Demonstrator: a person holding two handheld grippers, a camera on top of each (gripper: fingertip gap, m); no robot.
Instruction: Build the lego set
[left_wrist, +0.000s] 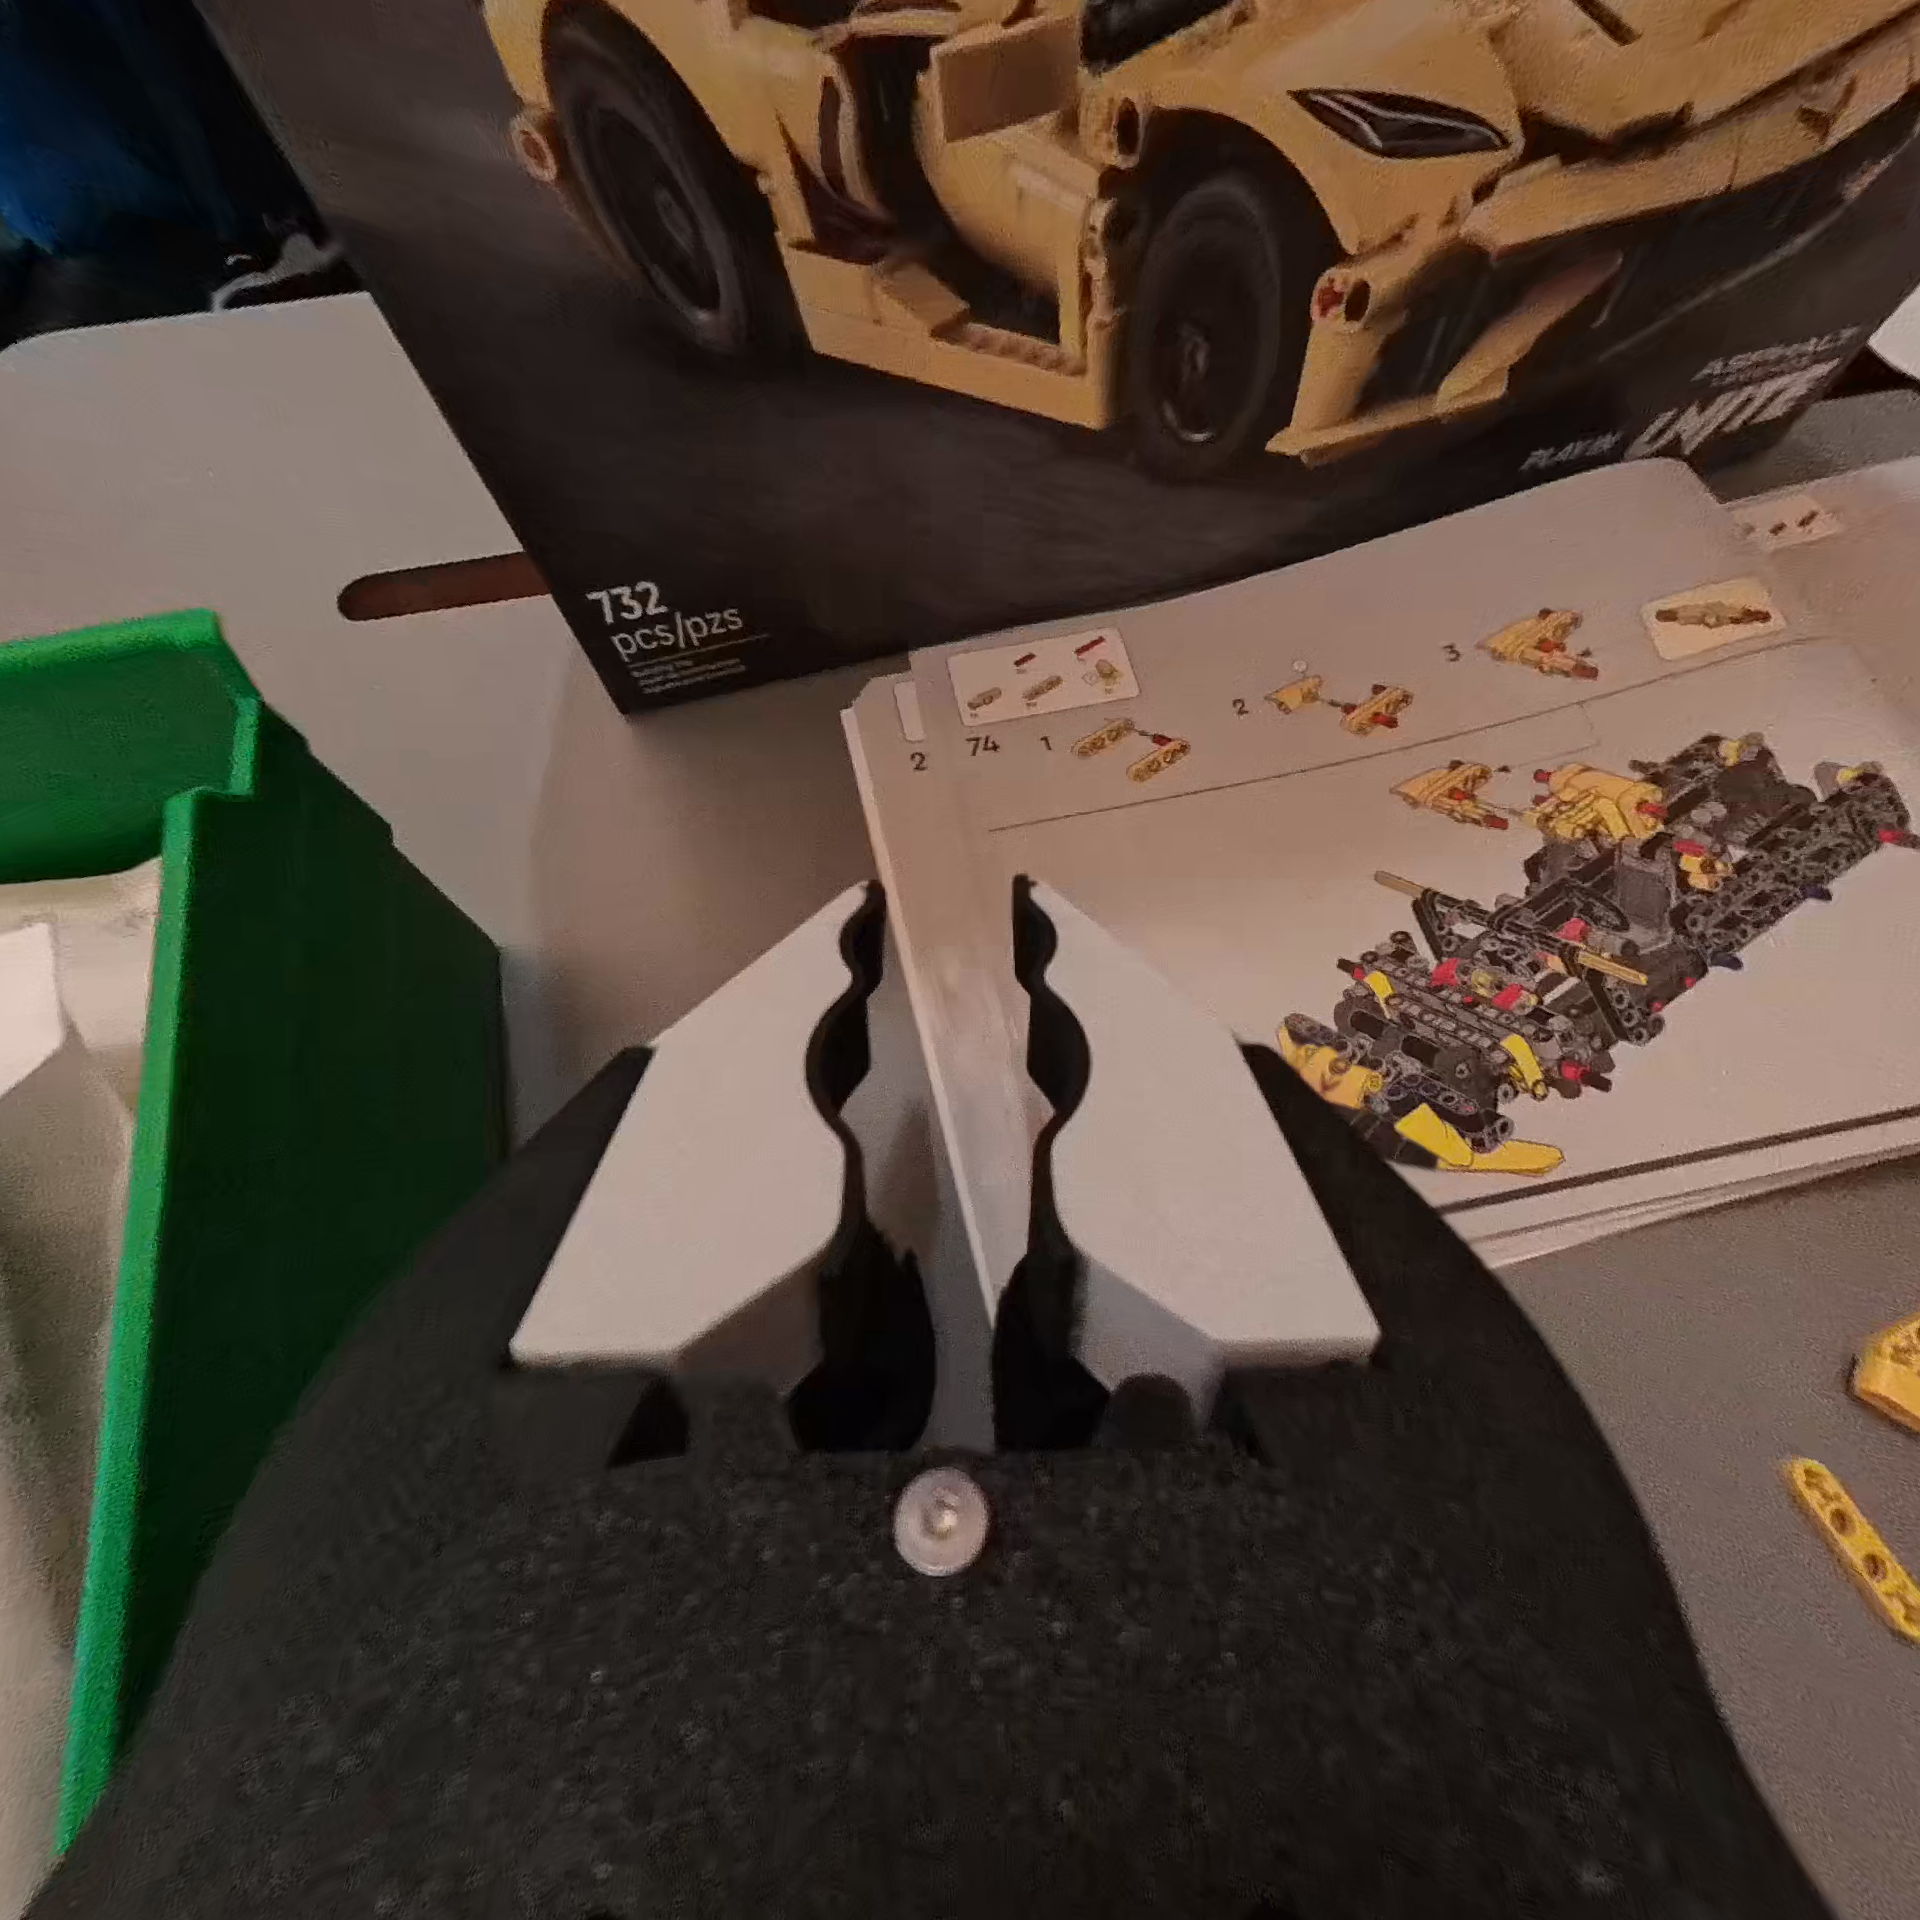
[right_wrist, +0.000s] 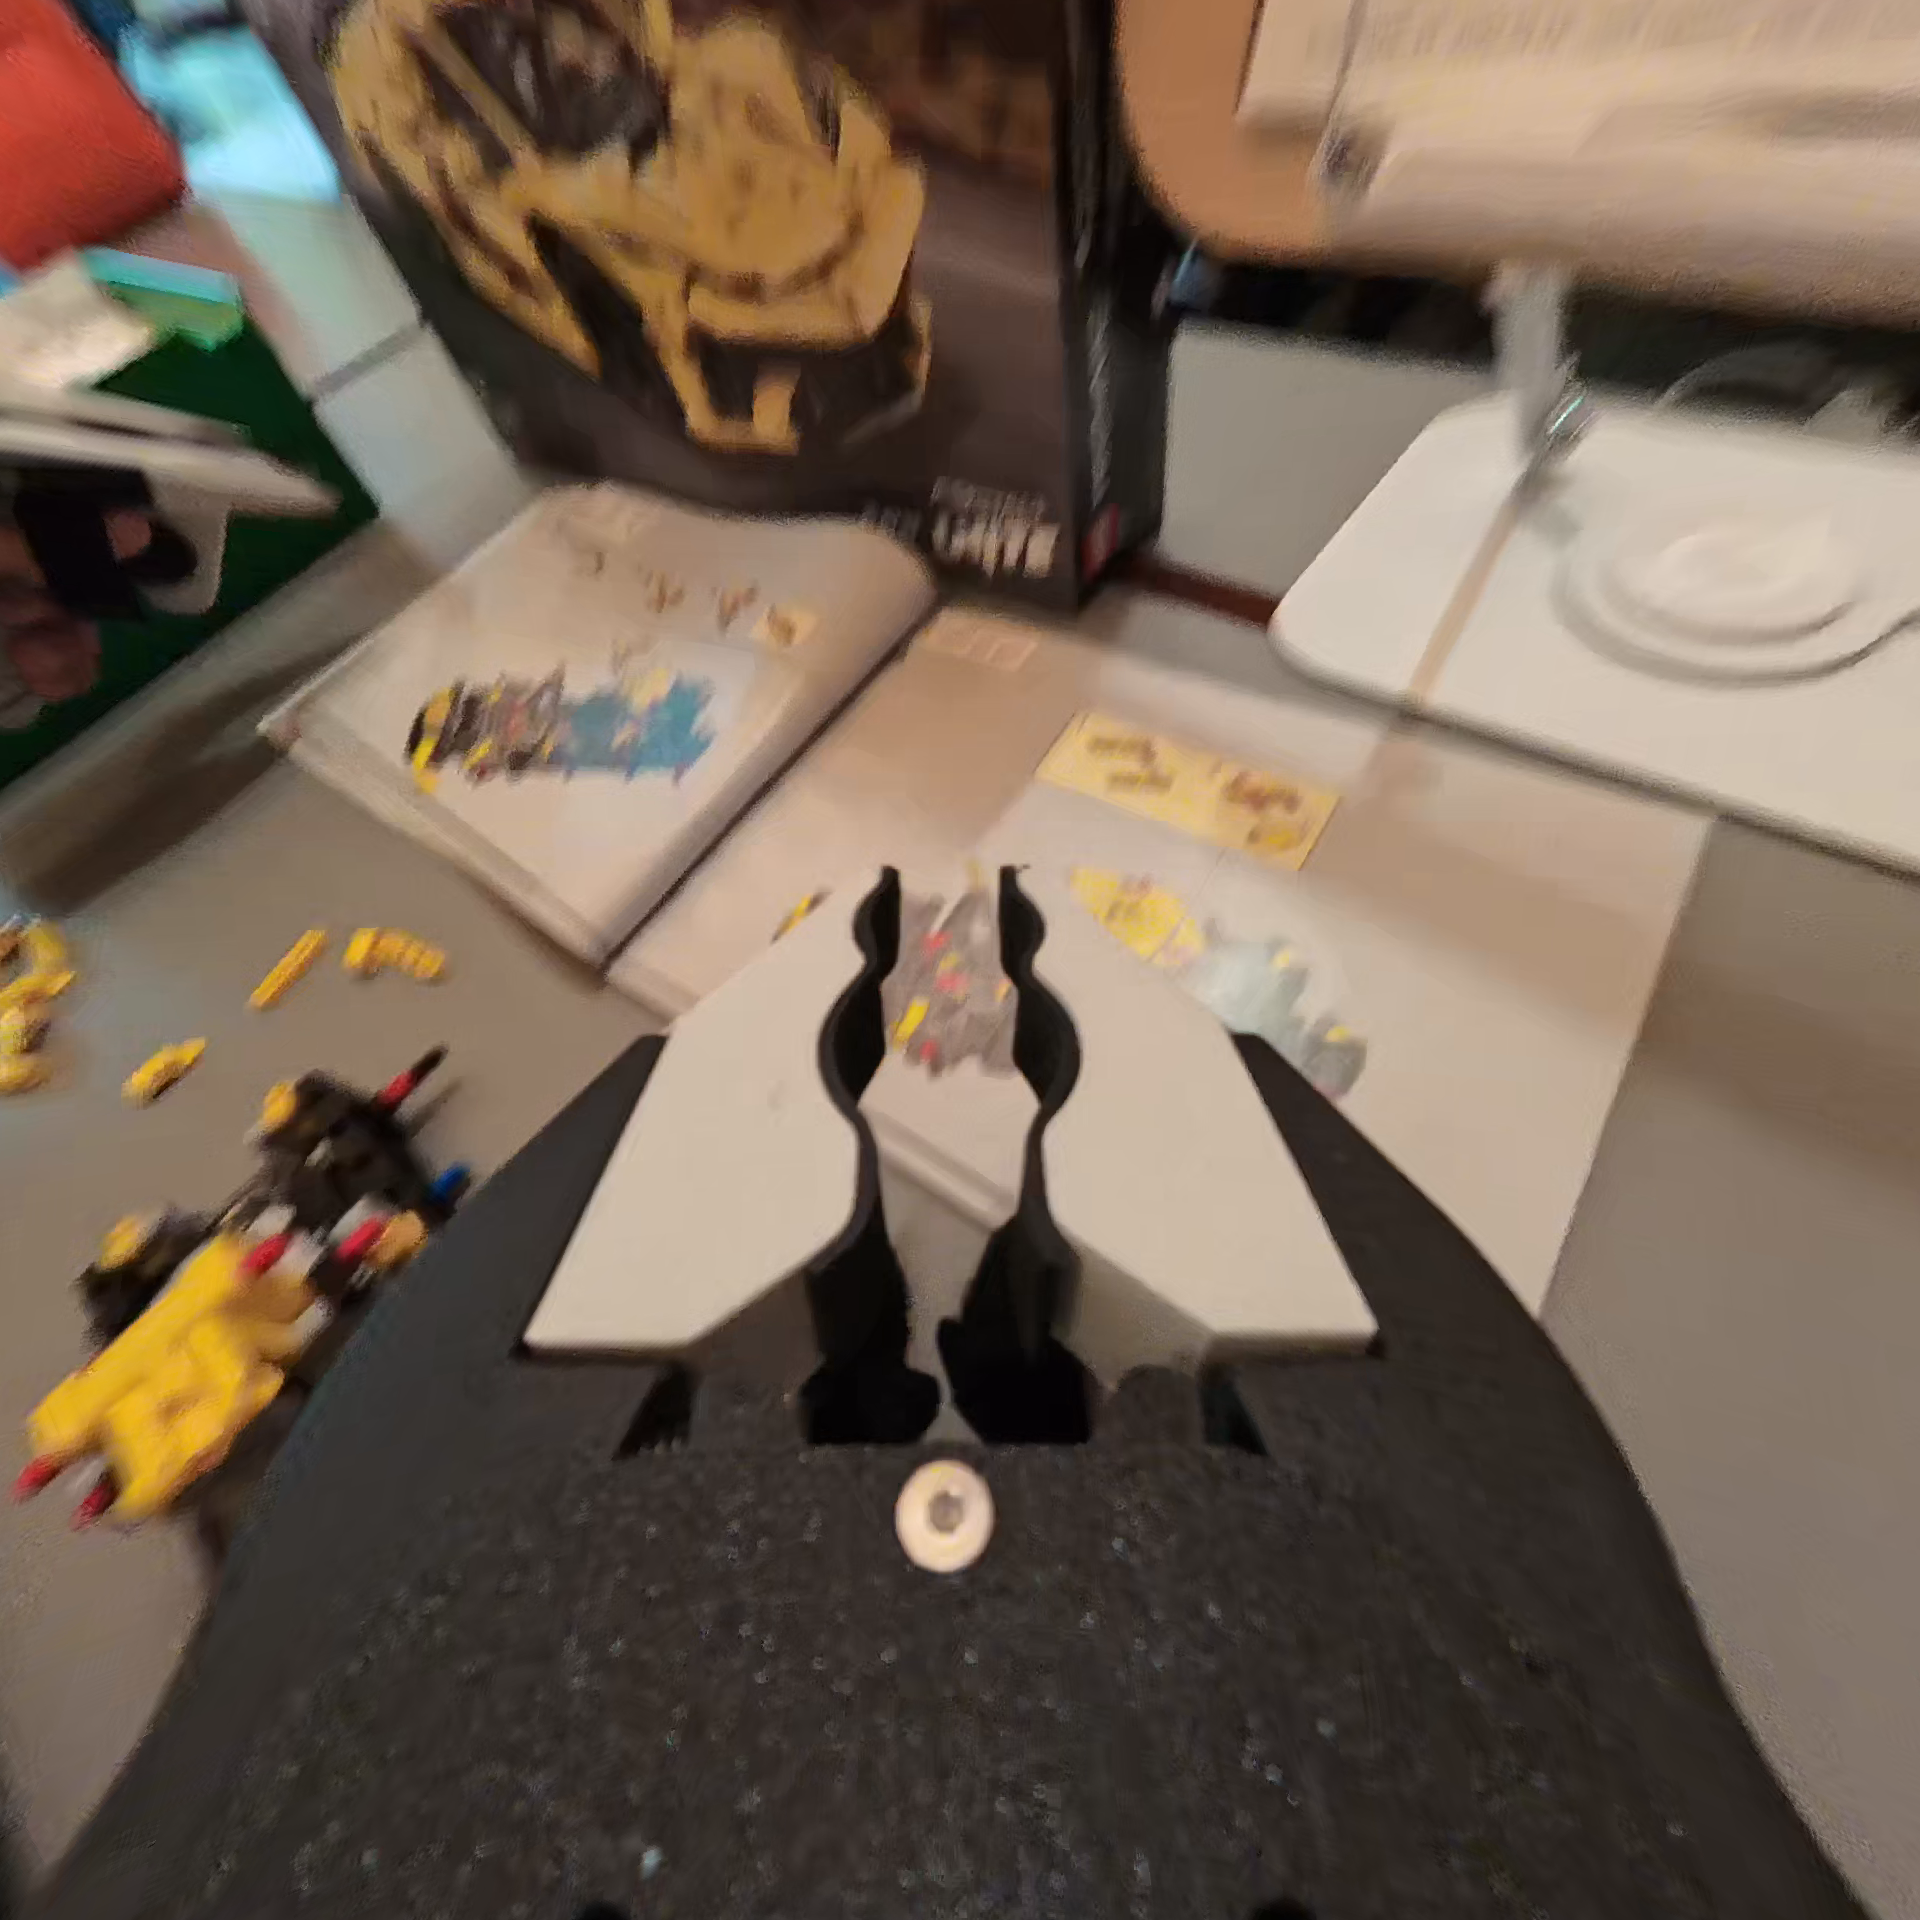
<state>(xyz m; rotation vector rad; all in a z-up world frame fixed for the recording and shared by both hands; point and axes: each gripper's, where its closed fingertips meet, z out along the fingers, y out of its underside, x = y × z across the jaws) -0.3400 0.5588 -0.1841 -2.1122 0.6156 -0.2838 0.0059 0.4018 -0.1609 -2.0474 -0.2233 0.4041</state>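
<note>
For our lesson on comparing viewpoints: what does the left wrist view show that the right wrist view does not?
Only the left wrist view shows the green box's near wall up close, beside the left gripper. Only the right wrist view shows the half-built yellow and black model and a white stand base beyond the right gripper. Both show the set's box, the open instruction booklet and loose yellow pieces.

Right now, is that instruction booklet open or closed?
Open. The instruction booklet lies flat on the table before the box, two pages spread, showing printed building steps.
</note>
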